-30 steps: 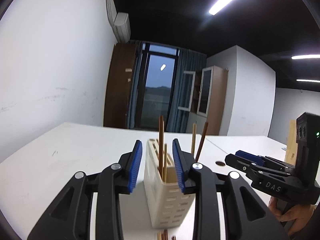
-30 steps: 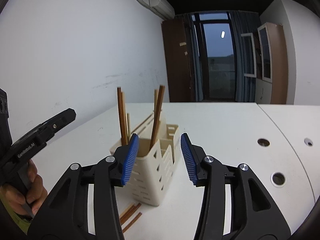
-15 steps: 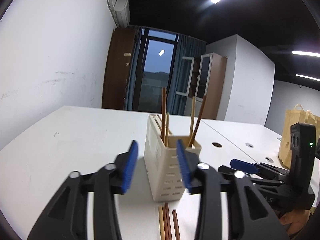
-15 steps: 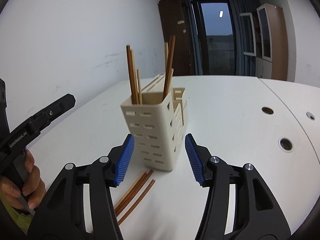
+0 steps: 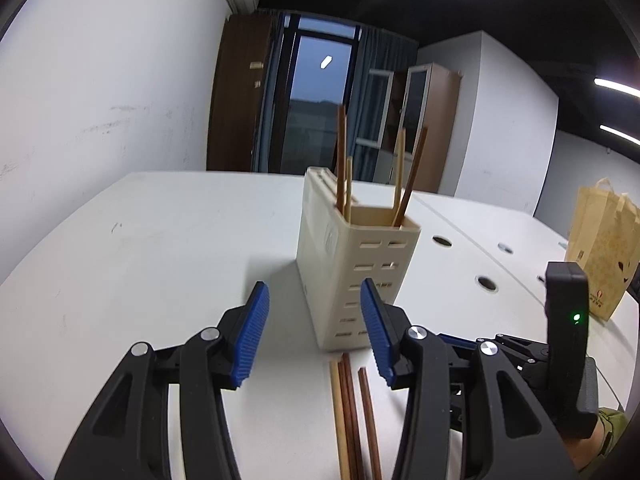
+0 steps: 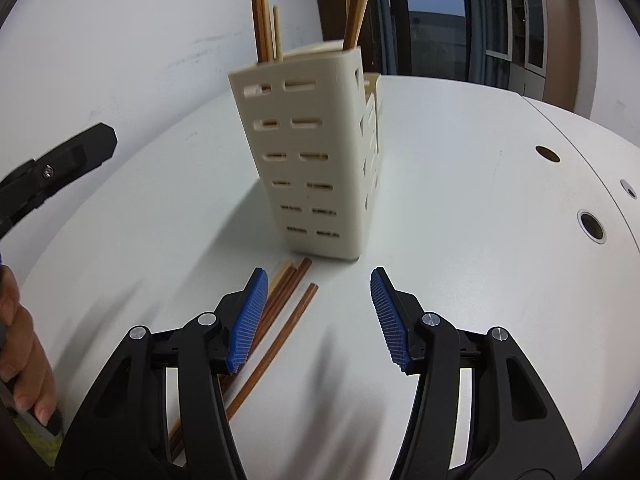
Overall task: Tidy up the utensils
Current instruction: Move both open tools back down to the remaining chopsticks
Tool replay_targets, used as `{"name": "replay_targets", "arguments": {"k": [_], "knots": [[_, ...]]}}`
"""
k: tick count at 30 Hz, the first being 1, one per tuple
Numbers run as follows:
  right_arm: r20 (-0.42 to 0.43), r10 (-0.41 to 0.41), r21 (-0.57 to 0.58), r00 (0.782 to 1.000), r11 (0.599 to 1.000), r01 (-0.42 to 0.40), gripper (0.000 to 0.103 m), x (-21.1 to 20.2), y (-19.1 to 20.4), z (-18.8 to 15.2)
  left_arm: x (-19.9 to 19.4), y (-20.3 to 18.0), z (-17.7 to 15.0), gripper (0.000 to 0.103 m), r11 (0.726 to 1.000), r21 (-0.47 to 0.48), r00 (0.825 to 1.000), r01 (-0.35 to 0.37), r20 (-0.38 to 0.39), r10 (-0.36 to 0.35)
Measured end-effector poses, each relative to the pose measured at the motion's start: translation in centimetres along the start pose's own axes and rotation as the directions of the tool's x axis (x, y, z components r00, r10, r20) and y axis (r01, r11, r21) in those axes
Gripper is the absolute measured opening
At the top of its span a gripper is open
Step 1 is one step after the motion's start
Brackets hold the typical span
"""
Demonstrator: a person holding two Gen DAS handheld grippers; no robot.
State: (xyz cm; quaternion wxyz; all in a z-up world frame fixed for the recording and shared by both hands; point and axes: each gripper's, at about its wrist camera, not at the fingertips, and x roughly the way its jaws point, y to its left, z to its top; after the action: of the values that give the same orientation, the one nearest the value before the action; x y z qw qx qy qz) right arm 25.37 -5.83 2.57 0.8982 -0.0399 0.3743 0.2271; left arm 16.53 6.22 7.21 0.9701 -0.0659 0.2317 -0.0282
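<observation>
Cream plastic, slotted along its sides, the utensil holder (image 5: 356, 276) stands upright near the middle of the white worktop (image 5: 160, 248), with several wooden chopsticks (image 5: 342, 160) rising from its compartments, some straight and some leaning. On the worktop at the foot of the holder, a small bundle of loose chopsticks (image 6: 280, 312) lies flat, three or four sticks side by side, light and dark wood mixed, their tips just short of the holder's base. A person holds a black two-finger tool in each hand. The left gripper (image 5: 314, 334) is pointed at the holder from close by, its blue-padded fingers (image 5: 250, 336) apart with nothing between them; the holder's near corner shows in the gap beyond the tips, and no pad presses on it. The right gripper (image 6: 316, 318) is angled down over the loose chopsticks, its fingers (image 6: 248, 320) standing moderately wide and empty, the left-hand finger partly covering the bundle from the camera's side. The person's left hand (image 6: 22, 344) grips a handle at the edge of the right camera's view. A yellow paper bag (image 5: 604, 248) stands far off on the worktop, beside round cable holes (image 6: 592, 226).
</observation>
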Motion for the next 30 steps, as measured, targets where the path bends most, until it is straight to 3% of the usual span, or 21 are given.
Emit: {"name": "replay_targets", "arguments": {"k": [11,30], "knots": [[-0.131,-0.022,-0.012,0.991,1.000,0.021,0.051,3.6,0.8,-1.2,2.9,0.9,-1.1,0.047,1.000,-0.019,0.982,-0.023,-0.189,0.019],[-0.194,-0.072,-0.058,0.978,0.996,0.062,0.046,5.4,2.0,-2.1,4.7,1.2,-2.3,0.047,0.999,-0.003,0.961,-0.044,-0.275,0.041]]}}
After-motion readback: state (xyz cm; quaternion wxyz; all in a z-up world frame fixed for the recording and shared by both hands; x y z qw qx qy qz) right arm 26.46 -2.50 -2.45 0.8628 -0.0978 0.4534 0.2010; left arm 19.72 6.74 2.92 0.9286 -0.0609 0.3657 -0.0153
